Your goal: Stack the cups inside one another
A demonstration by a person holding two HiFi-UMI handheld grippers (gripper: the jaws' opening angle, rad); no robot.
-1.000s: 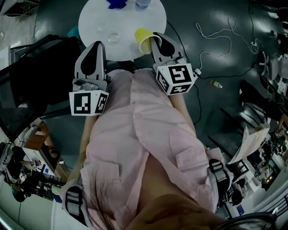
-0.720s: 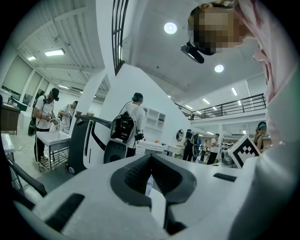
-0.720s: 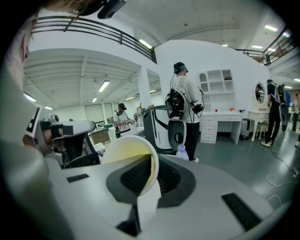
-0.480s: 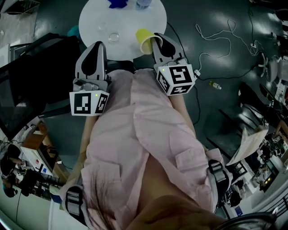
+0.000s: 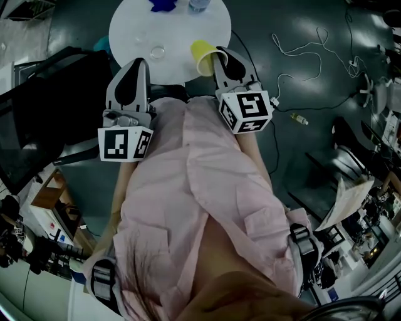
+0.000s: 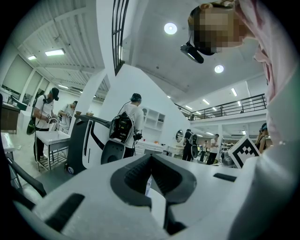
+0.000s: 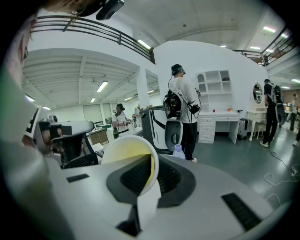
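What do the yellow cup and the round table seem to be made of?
The yellow cup: probably thin paper or plastic, matte; its wall looks thin at the rim. The round table: smooth white top, perhaps laminate or painted; not certain.

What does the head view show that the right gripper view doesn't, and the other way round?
Only the head view: the round table and cables on the floor. Only the right gripper view: a standing person with a backpack, white drawers. Both: the yellow cup, its wall pinched in the right gripper, and a bottle.
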